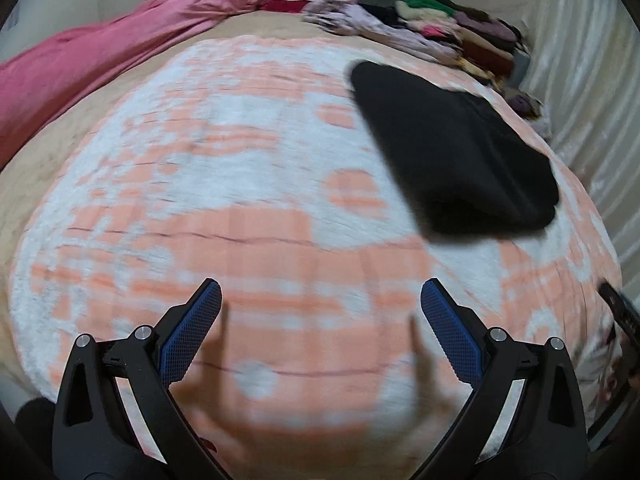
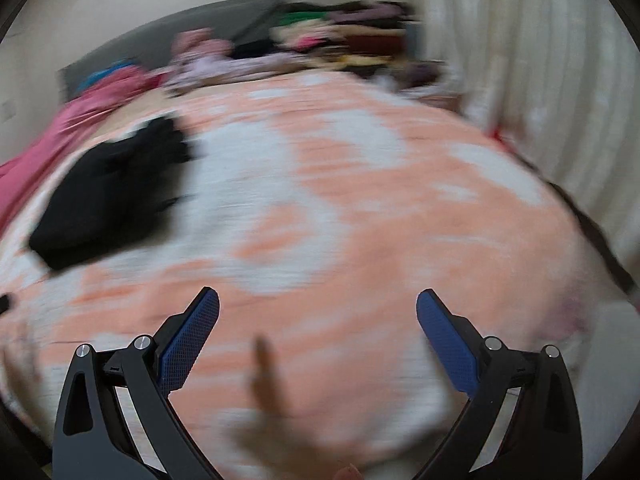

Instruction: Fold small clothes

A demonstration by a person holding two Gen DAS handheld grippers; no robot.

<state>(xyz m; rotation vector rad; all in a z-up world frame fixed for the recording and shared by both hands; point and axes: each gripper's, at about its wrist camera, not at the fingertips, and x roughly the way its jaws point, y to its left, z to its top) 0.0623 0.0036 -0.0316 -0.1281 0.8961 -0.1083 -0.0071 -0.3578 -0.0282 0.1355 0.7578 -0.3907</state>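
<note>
A folded black garment [image 1: 456, 152] lies on the orange-and-white blanket [image 1: 248, 184], up and to the right of my left gripper [image 1: 320, 300]. That gripper hangs open above bare blanket with nothing between its blue pads [image 1: 192, 332]. In the right wrist view the same black garment [image 2: 108, 192] lies far to the left, and the picture is blurred. My right gripper [image 2: 318, 304] is also open over the blanket [image 2: 360, 216], well apart from the garment.
A heap of mixed clothes [image 1: 440, 28] lies along the far edge of the bed. A pink quilt [image 1: 100, 60] runs down the left side. A pale curtain [image 1: 592, 92] hangs on the right. A dark object [image 1: 620, 312] shows at the right edge.
</note>
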